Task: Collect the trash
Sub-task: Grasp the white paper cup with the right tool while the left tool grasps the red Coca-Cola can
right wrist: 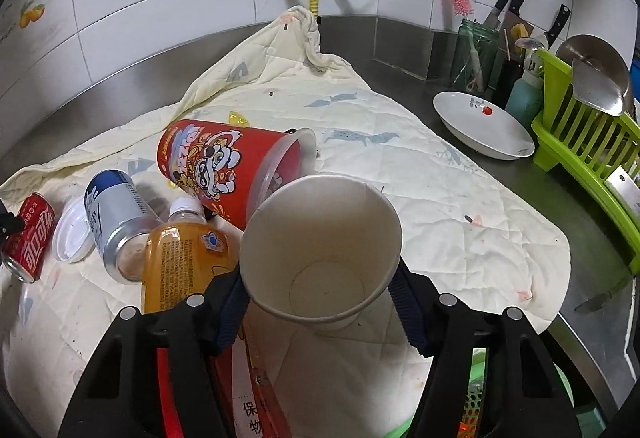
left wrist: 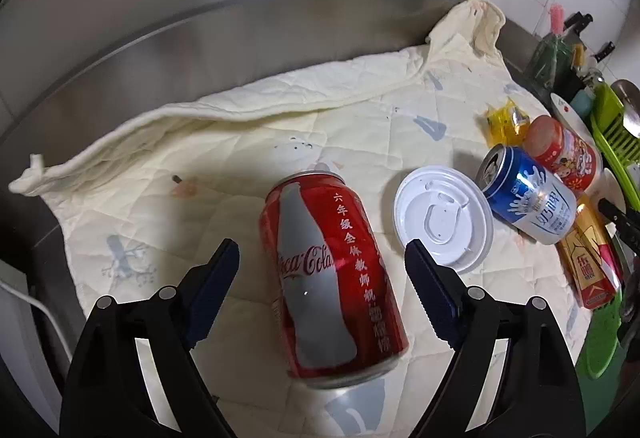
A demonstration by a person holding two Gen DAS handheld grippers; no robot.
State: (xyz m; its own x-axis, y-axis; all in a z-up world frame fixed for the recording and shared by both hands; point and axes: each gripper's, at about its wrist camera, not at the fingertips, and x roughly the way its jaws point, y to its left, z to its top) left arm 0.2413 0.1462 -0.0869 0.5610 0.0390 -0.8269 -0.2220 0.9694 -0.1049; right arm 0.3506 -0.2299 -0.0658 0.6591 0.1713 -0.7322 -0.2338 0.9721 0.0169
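Note:
A red Coca-Cola can [left wrist: 332, 278] lies on its side on a cream quilted cloth [left wrist: 200, 142]. My left gripper [left wrist: 322, 250] is open around the can, with a gap at each pad. My right gripper [right wrist: 316, 298] is shut on a white paper cup [right wrist: 320, 238], whose mouth tilts toward the camera. Near the cup lie an orange juice bottle [right wrist: 180, 258], a blue and white can [right wrist: 116, 214], a white plastic lid [right wrist: 72, 234] and a red printed cup [right wrist: 224, 166] on its side. The left wrist view also shows a yellow wrapper [left wrist: 504, 122] and a gold carton [left wrist: 588, 258].
The cloth covers a steel counter [right wrist: 400, 38] against a tiled wall. A white dish [right wrist: 480, 122], a green dish rack [right wrist: 588, 134] and a jar with knives [right wrist: 476, 54] stand at the right. Red packaging [right wrist: 248, 398] and a green basket [right wrist: 476, 398] sit under my right gripper.

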